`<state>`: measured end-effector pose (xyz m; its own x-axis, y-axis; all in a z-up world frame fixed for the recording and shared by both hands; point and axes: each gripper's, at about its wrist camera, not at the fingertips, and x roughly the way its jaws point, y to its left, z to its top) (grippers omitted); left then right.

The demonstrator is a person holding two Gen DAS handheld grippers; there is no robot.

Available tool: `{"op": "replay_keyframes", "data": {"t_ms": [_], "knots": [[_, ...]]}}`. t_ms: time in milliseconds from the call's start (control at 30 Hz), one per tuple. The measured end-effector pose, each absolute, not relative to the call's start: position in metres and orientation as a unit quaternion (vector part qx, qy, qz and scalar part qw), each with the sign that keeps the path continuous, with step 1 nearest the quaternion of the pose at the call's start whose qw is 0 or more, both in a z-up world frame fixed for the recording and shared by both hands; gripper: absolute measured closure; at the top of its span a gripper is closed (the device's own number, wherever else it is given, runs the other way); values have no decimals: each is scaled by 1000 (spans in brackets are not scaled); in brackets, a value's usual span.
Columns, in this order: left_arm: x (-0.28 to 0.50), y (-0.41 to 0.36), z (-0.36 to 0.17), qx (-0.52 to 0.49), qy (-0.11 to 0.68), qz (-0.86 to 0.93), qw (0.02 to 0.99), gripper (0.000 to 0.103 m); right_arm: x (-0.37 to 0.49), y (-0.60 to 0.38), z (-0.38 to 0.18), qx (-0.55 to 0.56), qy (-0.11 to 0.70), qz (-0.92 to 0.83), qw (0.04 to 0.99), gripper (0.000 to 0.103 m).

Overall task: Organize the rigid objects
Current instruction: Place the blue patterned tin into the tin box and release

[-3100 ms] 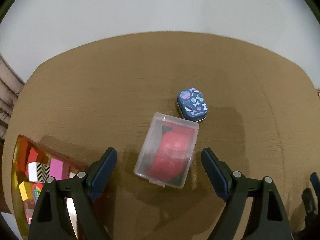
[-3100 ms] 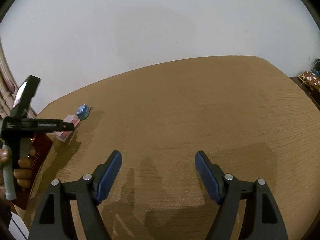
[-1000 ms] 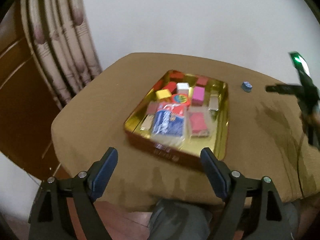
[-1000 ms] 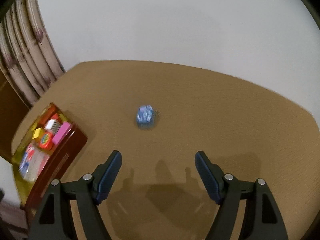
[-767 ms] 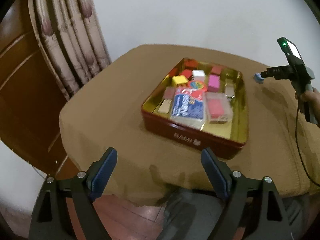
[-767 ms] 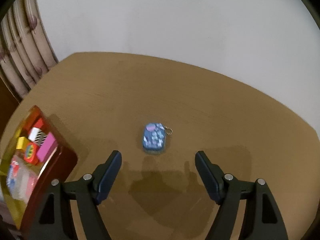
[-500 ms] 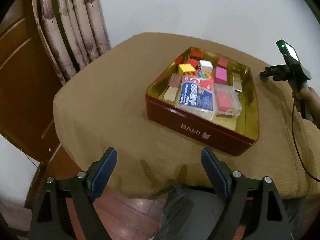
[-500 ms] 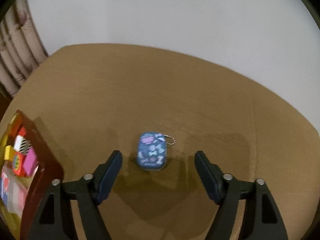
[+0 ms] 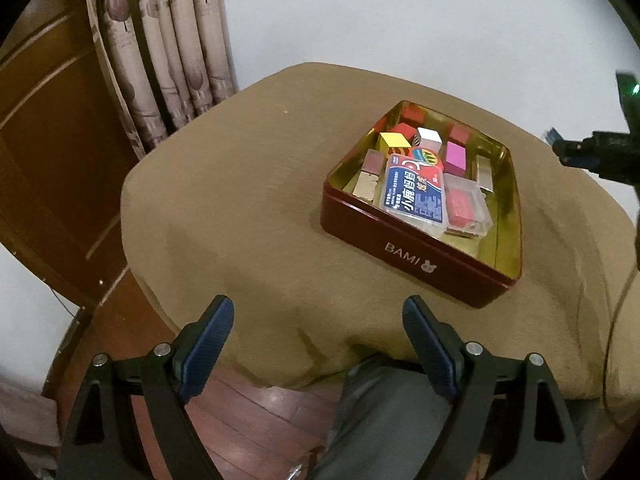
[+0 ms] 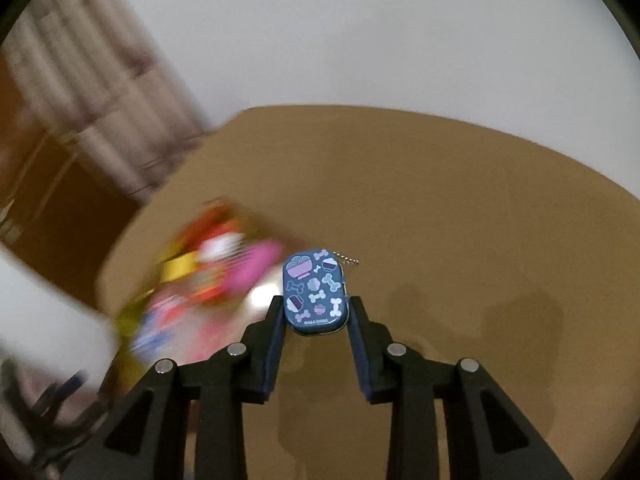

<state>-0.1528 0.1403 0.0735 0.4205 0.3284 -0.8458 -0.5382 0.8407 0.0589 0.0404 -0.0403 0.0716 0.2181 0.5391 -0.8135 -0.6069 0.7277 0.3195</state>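
A small blue tin (image 10: 314, 280) with a bone pattern and a bead chain (image 10: 348, 262) sits between the fingers of my right gripper (image 10: 316, 308). The jaws are closing tight on it, and the pads press its two long sides. It hangs above the brown table (image 10: 460, 220), beside the blurred red box (image 10: 208, 280). In the left wrist view the red "BAMI" box (image 9: 404, 256) holds coloured blocks, a clear card case (image 9: 416, 196) and a clear box (image 9: 464, 204) with something red inside. My left gripper (image 9: 317, 306) stands open with nothing in it, over the table's near edge.
A patterned curtain (image 9: 160, 60) and a brown wooden panel (image 9: 48, 140) stand behind the table at the left. A person's grey trouser leg (image 9: 384, 412) shows under the near edge, above a wood floor. A thin cable (image 9: 616, 320) hangs at the right.
My right gripper came up to the blue tin, closed on it, and swung left toward the red box. The left gripper drew back from the box, still open.
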Motion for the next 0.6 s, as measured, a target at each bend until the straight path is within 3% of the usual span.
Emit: {"op": "replay_keyframes", "data": {"t_ms": [233,600], "knots": [[-166,138,76,-109,472,255,837,19,-60,40,67,-93,533,450,710,72],[-174,145,77,-107,459,258,844,19,-82,75,19,-177,545,409,710,71]]}}
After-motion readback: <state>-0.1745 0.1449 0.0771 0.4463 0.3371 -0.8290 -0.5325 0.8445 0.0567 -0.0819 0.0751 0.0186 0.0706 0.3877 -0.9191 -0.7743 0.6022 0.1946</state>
